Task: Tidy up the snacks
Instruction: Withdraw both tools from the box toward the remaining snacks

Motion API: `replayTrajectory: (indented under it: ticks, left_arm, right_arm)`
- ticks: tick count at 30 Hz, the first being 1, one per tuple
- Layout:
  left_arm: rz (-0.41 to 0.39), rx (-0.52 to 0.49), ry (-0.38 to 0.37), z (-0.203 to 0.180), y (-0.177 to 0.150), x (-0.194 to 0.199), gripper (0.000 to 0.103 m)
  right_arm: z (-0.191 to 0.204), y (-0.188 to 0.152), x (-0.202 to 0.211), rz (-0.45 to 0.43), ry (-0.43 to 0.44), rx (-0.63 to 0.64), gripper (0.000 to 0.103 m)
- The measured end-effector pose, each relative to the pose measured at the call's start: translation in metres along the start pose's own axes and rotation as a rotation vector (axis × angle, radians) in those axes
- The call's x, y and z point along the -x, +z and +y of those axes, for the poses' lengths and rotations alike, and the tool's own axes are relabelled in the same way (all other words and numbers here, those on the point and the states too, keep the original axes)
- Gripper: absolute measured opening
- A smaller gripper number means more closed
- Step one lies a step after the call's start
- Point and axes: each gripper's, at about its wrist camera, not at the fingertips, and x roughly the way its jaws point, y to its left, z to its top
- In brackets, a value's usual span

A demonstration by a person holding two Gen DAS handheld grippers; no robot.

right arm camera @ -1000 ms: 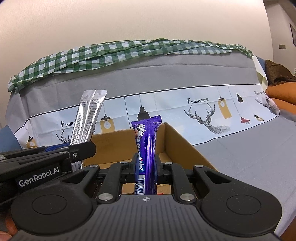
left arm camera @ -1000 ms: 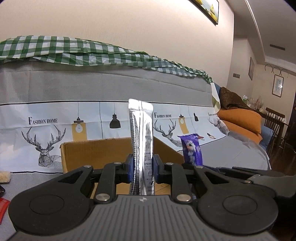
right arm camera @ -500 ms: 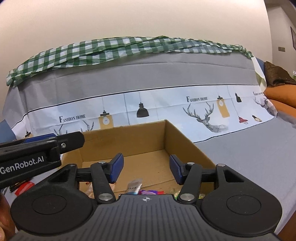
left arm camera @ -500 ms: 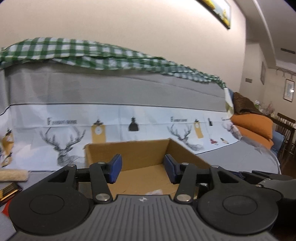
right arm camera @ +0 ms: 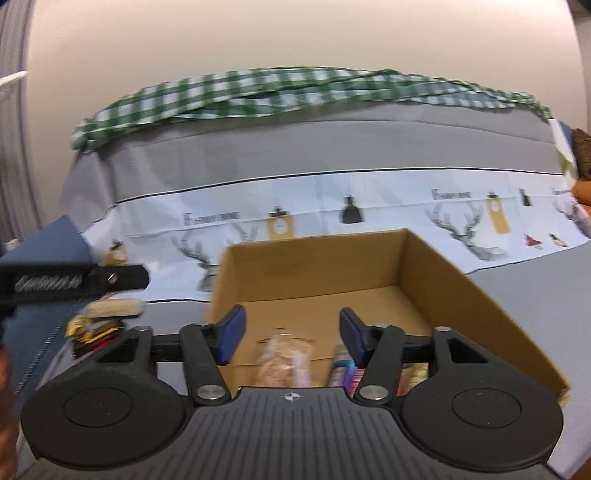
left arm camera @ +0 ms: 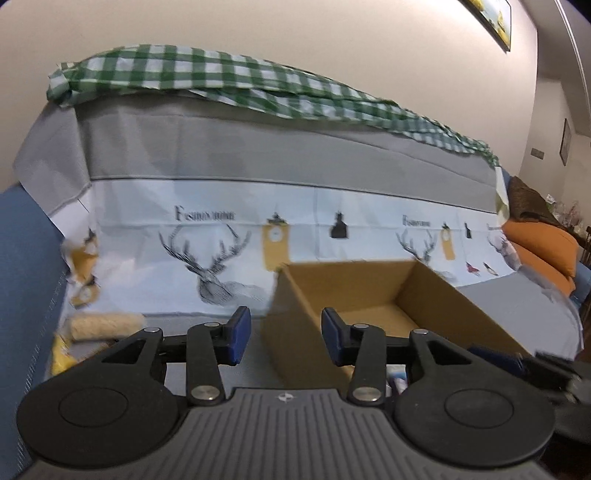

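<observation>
left claw [left arm camera: 282,334]: jaws apart, nothing between pads, just been narrowing a bit
right claw [right arm camera: 290,338]: jaws apart, empty, also just narrowing, over near end of box
cardboard box [right arm camera: 436,273]: open top, on grey cover
snacks in box [right arm camera: 284,356]: wrapped packs on floor, near wall
loose snacks [right arm camera: 98,325]: left of box, outside
pale roll snack [left arm camera: 105,325]: far left

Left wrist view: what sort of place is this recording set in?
Most likely a home living room: a sofa draped in grey printed covers and a green checked cloth, an orange cushion at the far end, and framed pictures on the wall.
</observation>
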Motion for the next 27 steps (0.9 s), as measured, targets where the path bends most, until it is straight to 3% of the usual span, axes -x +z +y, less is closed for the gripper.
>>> replayTrajectory:
  ticks: [2, 5, 8, 13, 15, 19, 27]
  left_arm:
    - [-0.025, 0.011, 0.030, 0.016, 0.004, -0.005, 0.047]
    - [-0.033, 0.060, 0.056, 0.042, -0.001, -0.017, 0.047]
    - [0.051, 0.048, 0.100, 0.061, -0.011, -0.033, 0.047]
    - [0.099, 0.013, 0.158, 0.080, -0.009, -0.045, 0.047]
    - [0.108, 0.026, 0.198, 0.092, -0.007, -0.045, 0.041]
    - [0.144, 0.088, 0.254, 0.119, -0.006, -0.046, 0.022]
    - [0.189, 0.272, 0.312, 0.165, -0.009, -0.034, 0.021]
  right_arm:
    - [0.010, -0.002, 0.001, 0.000, 0.042, 0.009, 0.040]
    - [0.027, -0.005, 0.001, 0.001, 0.101, 0.029, 0.036]
    - [0.045, -0.009, 0.000, 0.000, 0.156, 0.059, 0.035]
    - [0.075, -0.012, -0.007, 0.009, 0.223, 0.104, 0.034]
    - [0.086, -0.013, -0.011, 0.014, 0.240, 0.120, 0.033]
    - [0.113, -0.019, -0.021, 0.031, 0.276, 0.142, 0.027]
    - [0.166, -0.030, -0.063, 0.052, 0.296, 0.143, 0.025]
